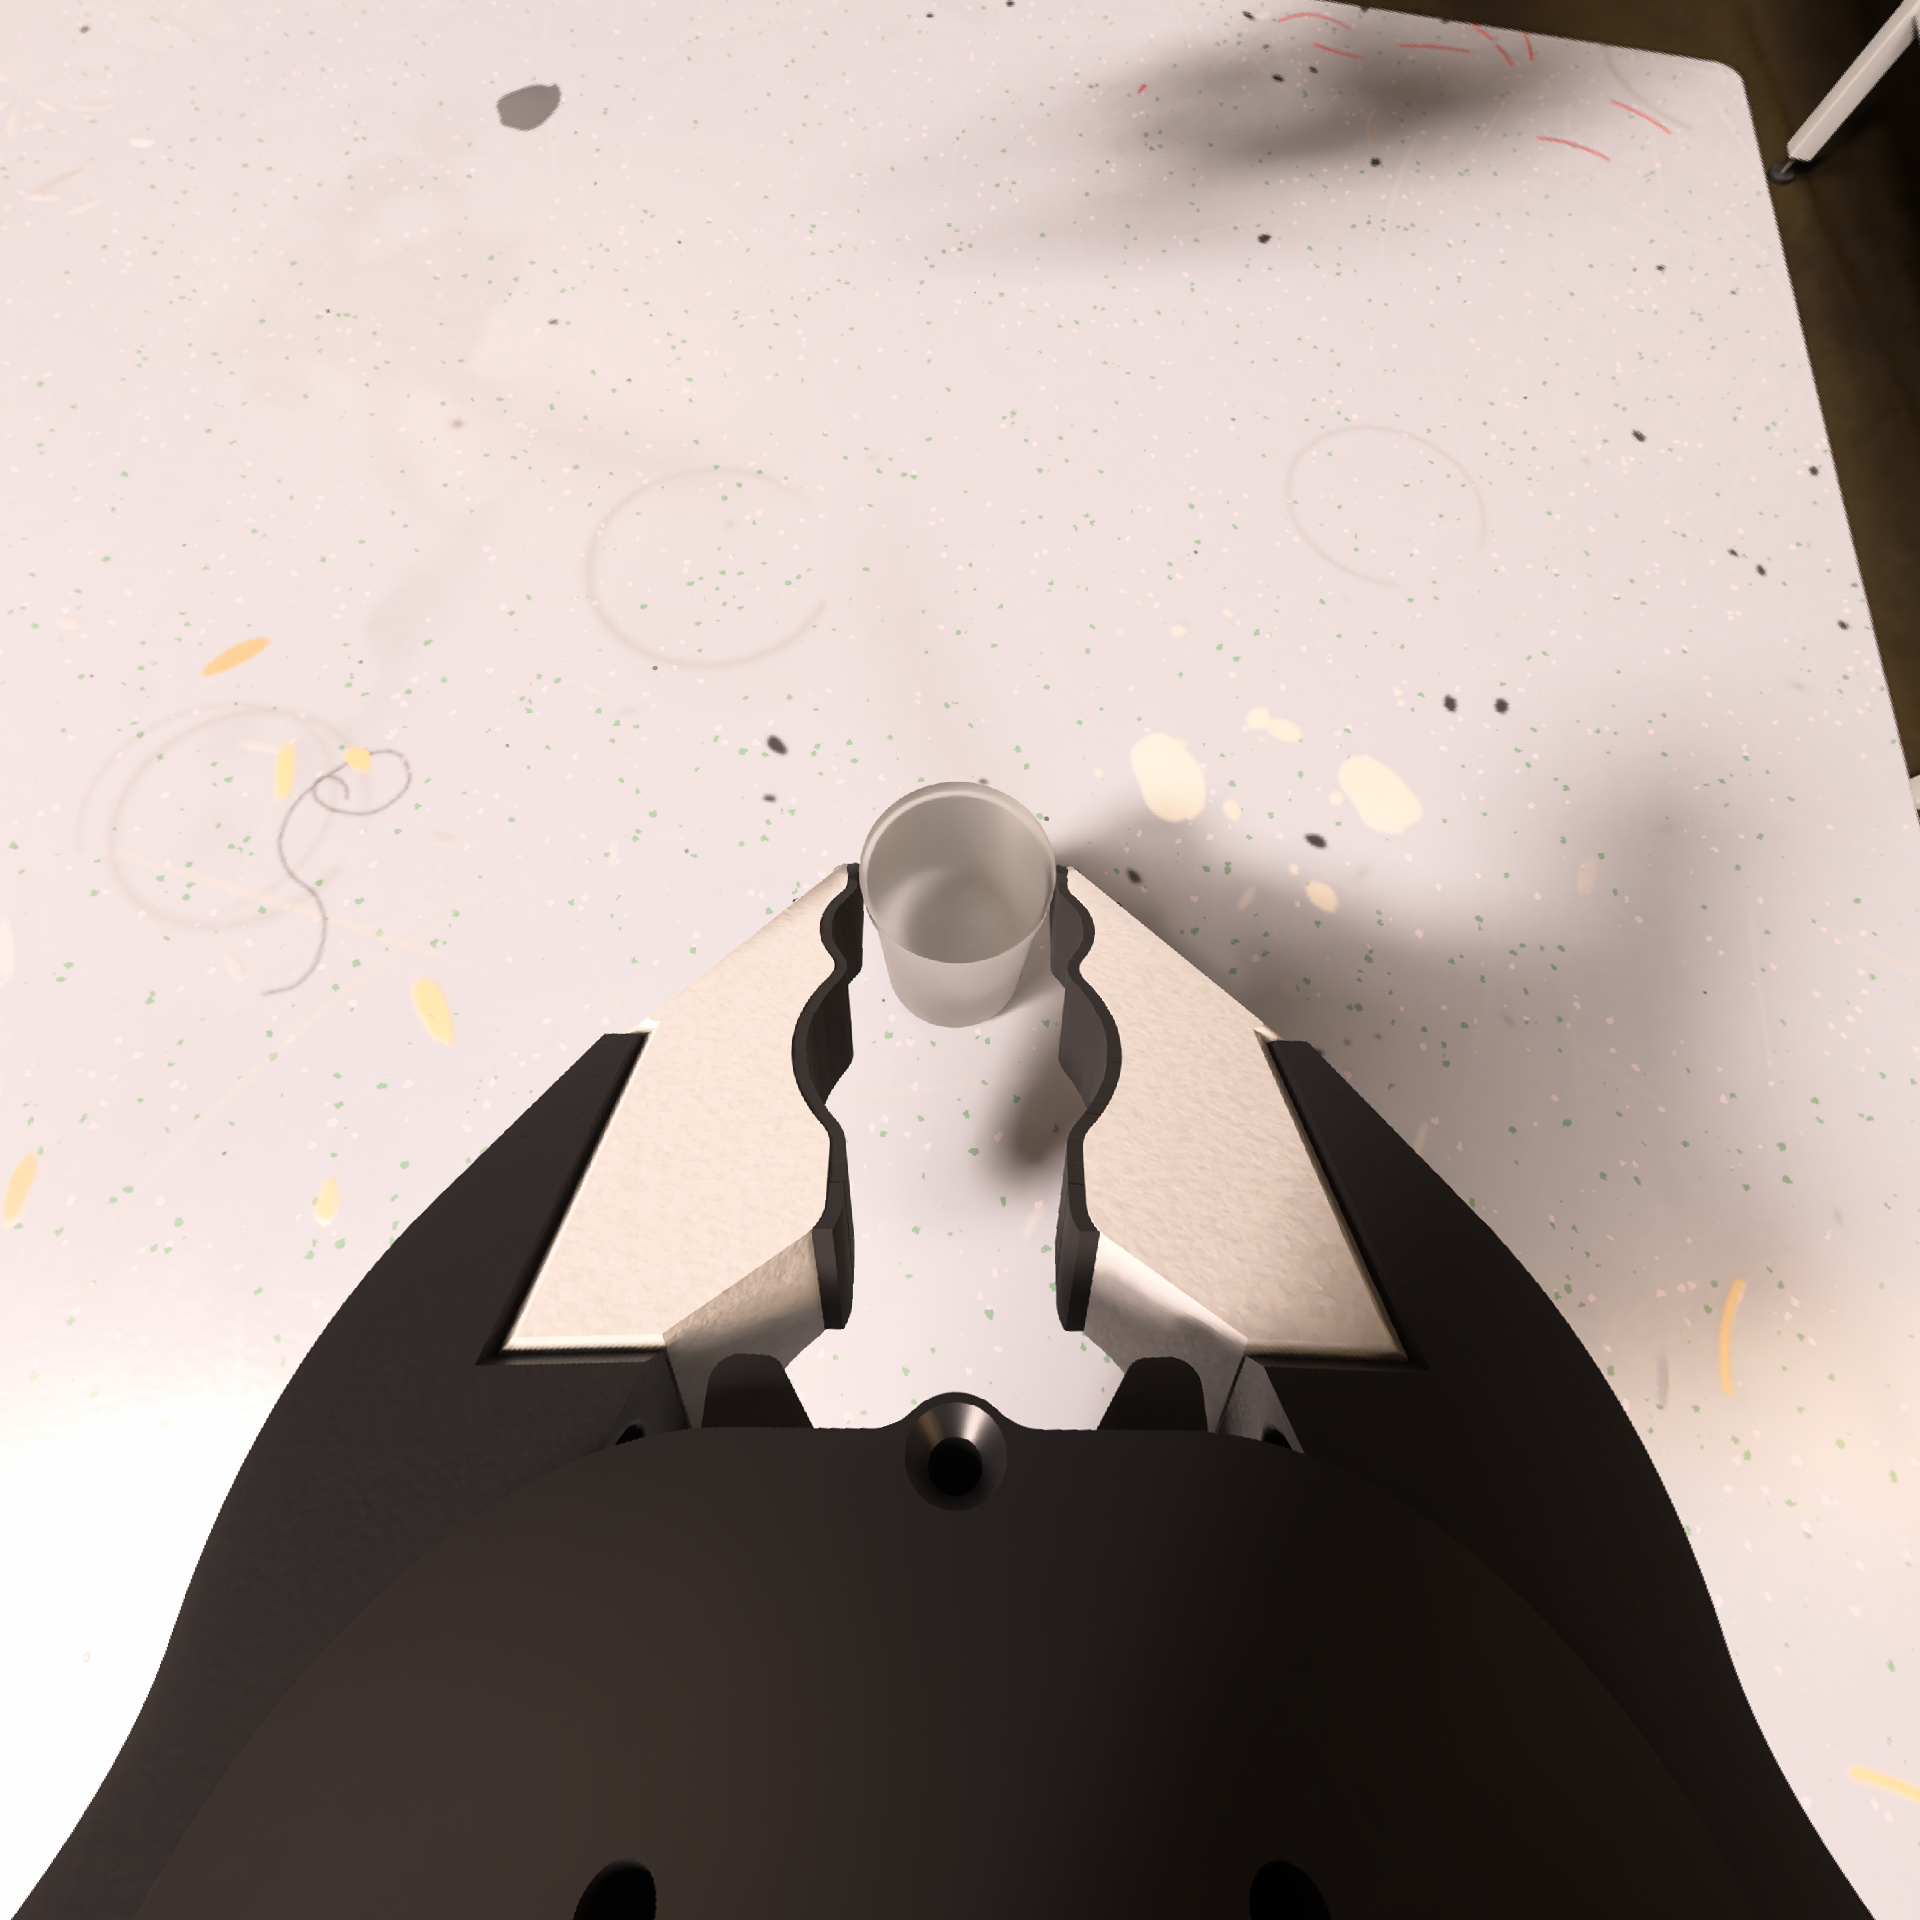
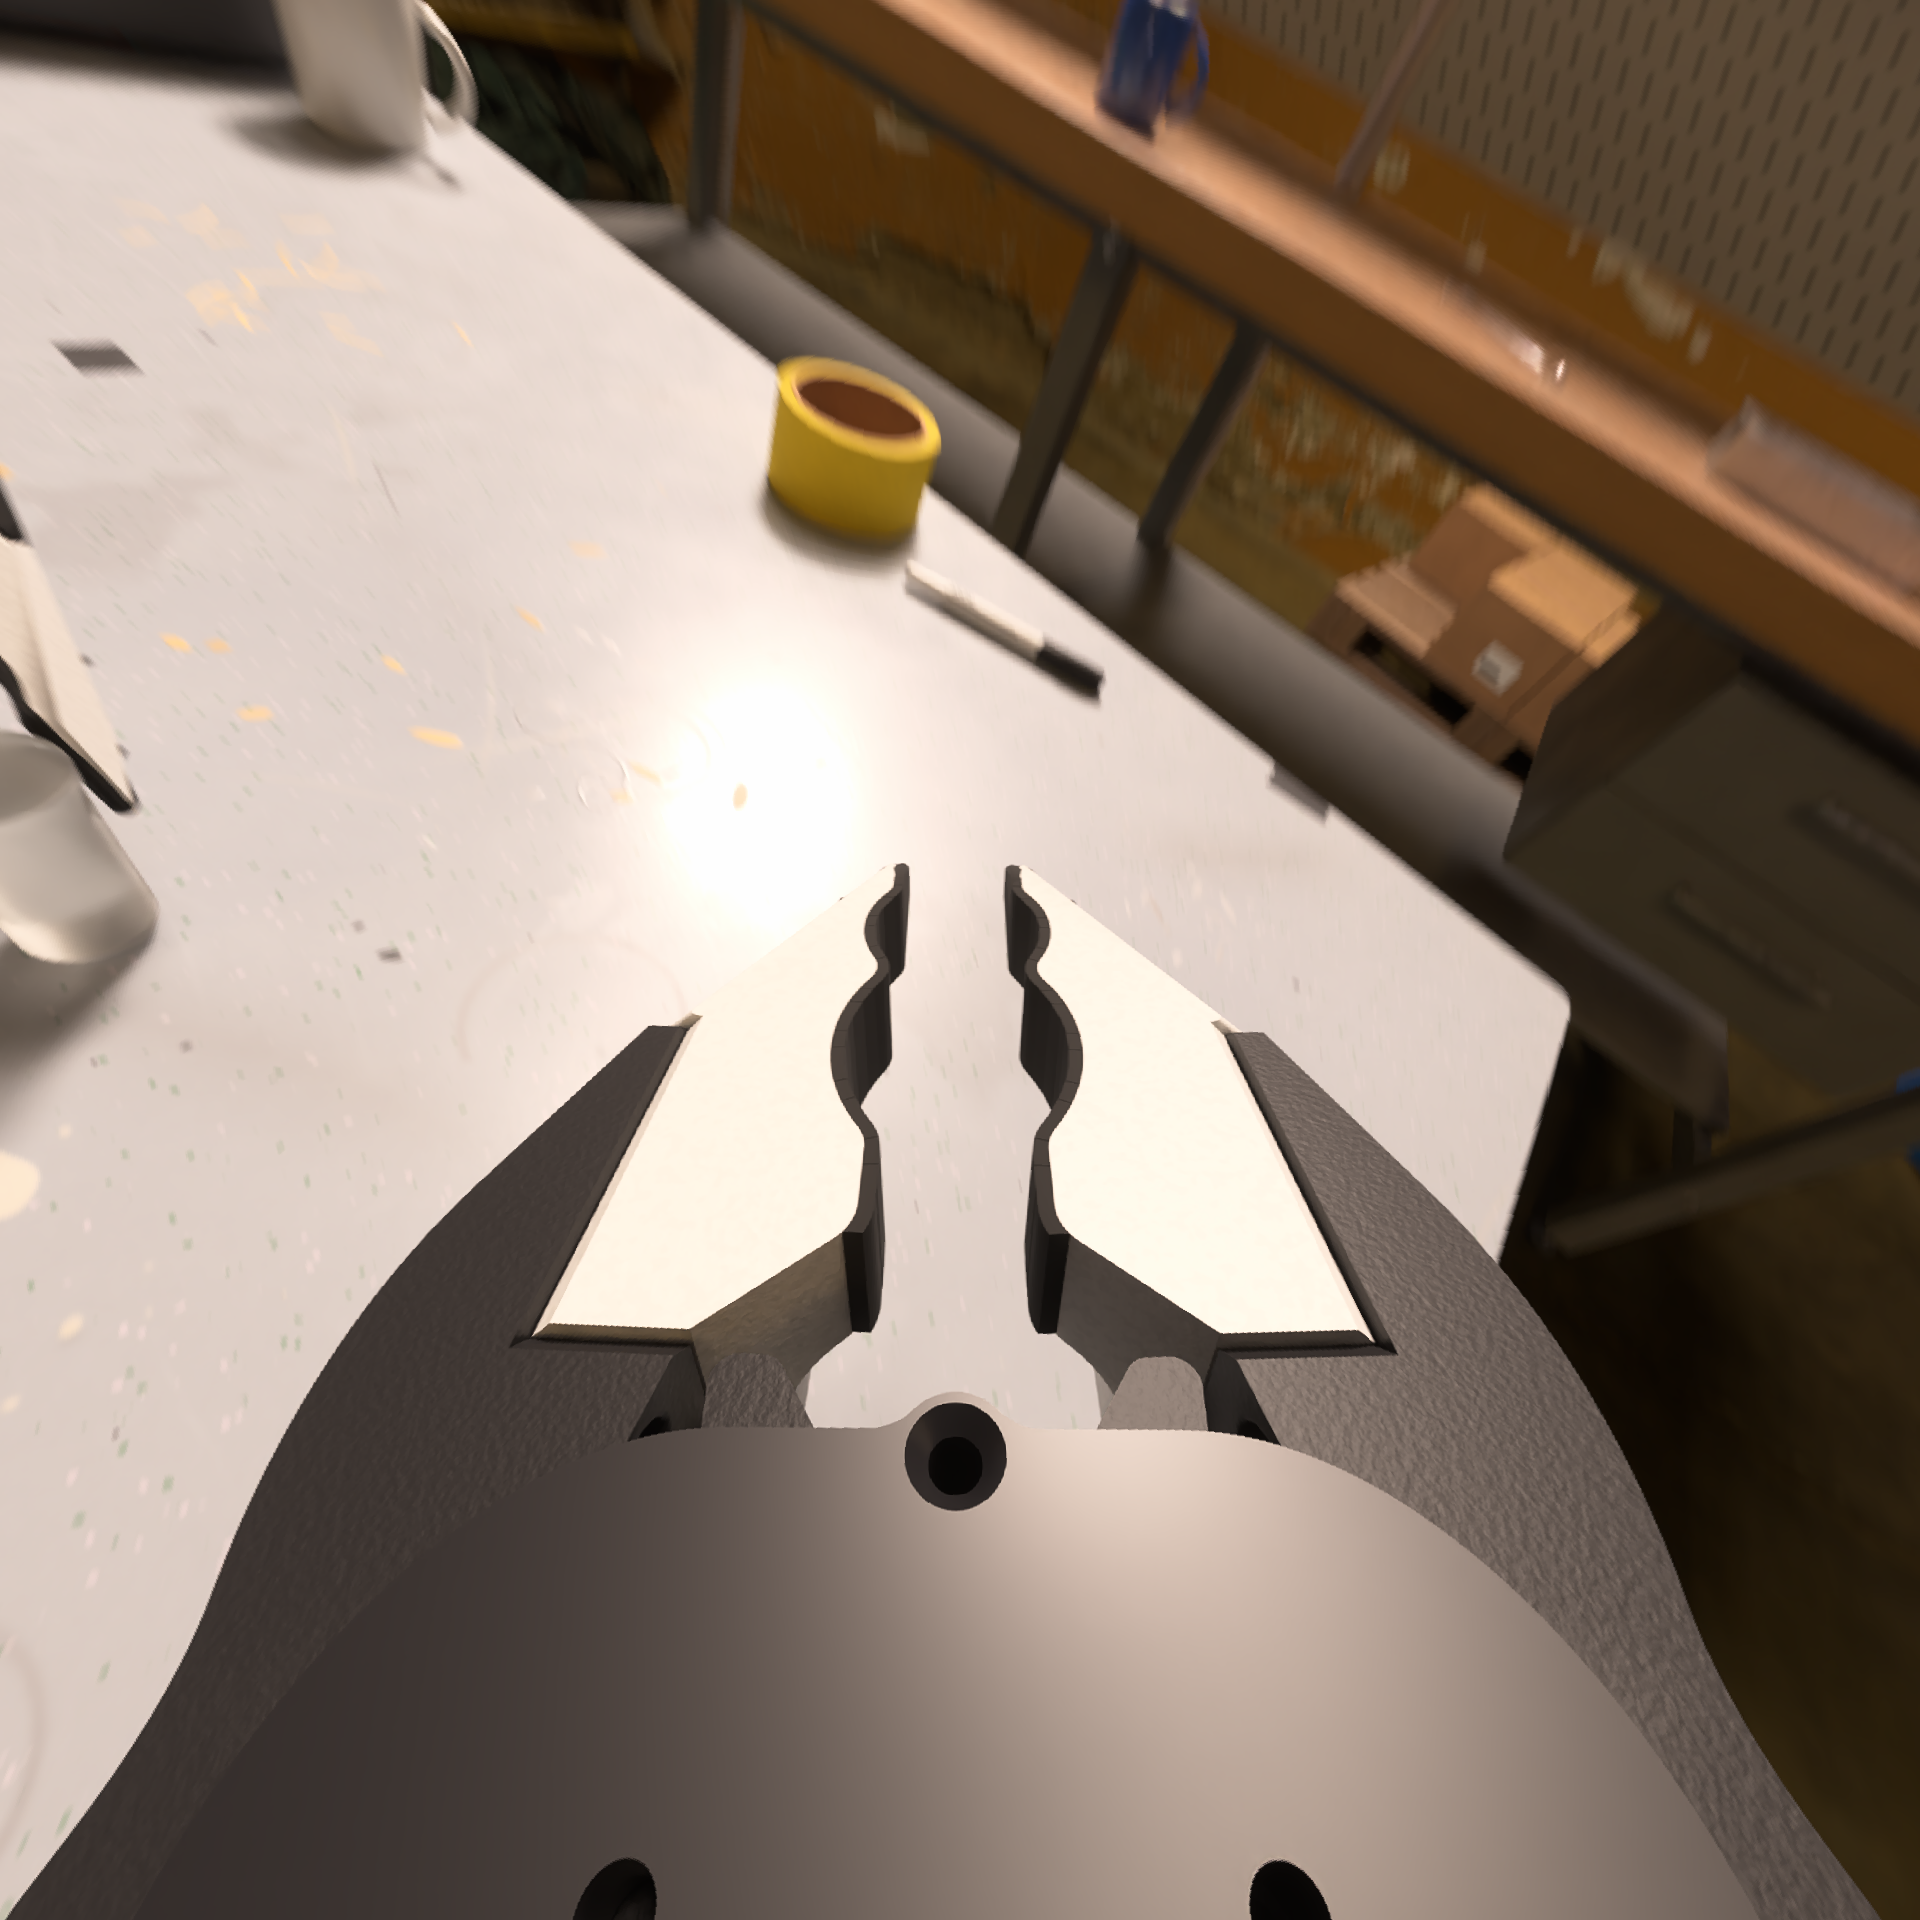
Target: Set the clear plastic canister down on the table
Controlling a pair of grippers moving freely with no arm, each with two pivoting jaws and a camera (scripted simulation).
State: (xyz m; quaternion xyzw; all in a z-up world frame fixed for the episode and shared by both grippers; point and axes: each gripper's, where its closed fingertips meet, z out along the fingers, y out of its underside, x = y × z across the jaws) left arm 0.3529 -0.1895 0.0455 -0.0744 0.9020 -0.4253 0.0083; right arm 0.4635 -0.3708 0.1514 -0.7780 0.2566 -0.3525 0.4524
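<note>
— Left wrist view first: where is the clear plastic canister?

— Between the tips of the left gripper, one wavy pad against each side of it just under the rim. The claw is clenched on it.

— Which way does it point?

— Open mouth toward the camera, closed base away toward the white speckled table. Its long axis runs rim to base and looks roughly upright over the tabletop, leaning a little toward the lens. A dark shadow lies on the table nearer the camera than the base, apart from it. I cannot tell whether the base touches the surface.

— And the right wrist view?

— The right gripper hangs over the same table with a narrow gap between its fingers and nothing in that gap; it is released. At the left edge the canister shows again, with a white fingertip of the other claw beside it.

— Anything else on the table?

— A yellow tape roll near the far edge, a marker just beside it, and a white mug at the far corner.
</note>
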